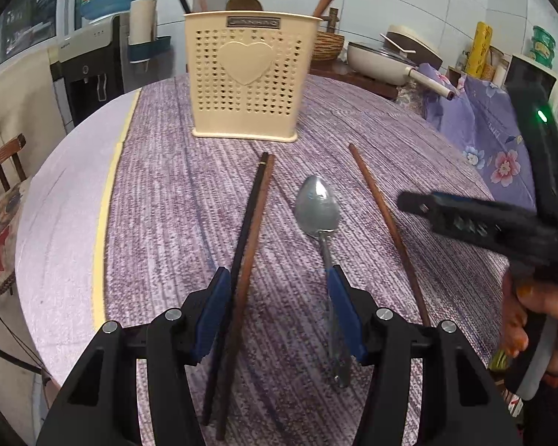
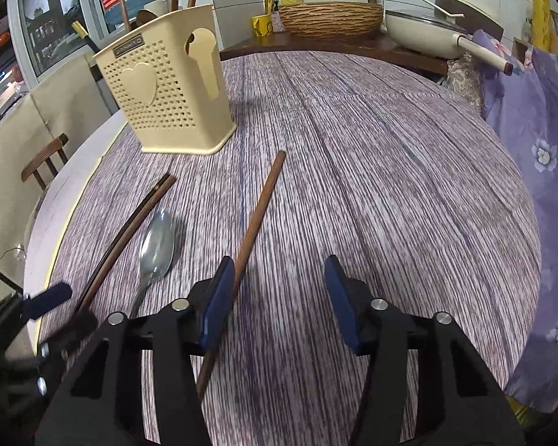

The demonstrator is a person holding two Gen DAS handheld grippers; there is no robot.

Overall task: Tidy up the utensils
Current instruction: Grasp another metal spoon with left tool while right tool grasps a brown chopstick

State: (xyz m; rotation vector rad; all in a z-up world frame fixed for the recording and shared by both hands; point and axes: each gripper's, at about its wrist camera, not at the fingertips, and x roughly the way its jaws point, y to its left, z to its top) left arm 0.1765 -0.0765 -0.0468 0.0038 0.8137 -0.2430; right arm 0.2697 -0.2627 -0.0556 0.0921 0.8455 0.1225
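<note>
A cream perforated utensil holder (image 1: 246,74) with a heart stands upright at the far side of the round table; it also shows in the right wrist view (image 2: 167,96) with chopsticks in it. A black and a brown chopstick (image 1: 249,245) lie side by side, a metal spoon (image 1: 318,210) to their right, and a single brown chopstick (image 1: 387,223) further right. My left gripper (image 1: 279,290) is open above the pair and the spoon handle. My right gripper (image 2: 279,282) is open, its left finger beside the single chopstick (image 2: 258,215). The spoon (image 2: 156,245) and the pair (image 2: 130,230) lie to its left.
The table carries a purple striped cloth (image 2: 372,148). Behind it a counter holds a woven basket (image 2: 331,16) and a white pan (image 2: 427,33). A flowered purple cloth (image 2: 539,141) hangs at right. A wooden chair (image 1: 3,163) and water dispenser (image 1: 89,70) stand left.
</note>
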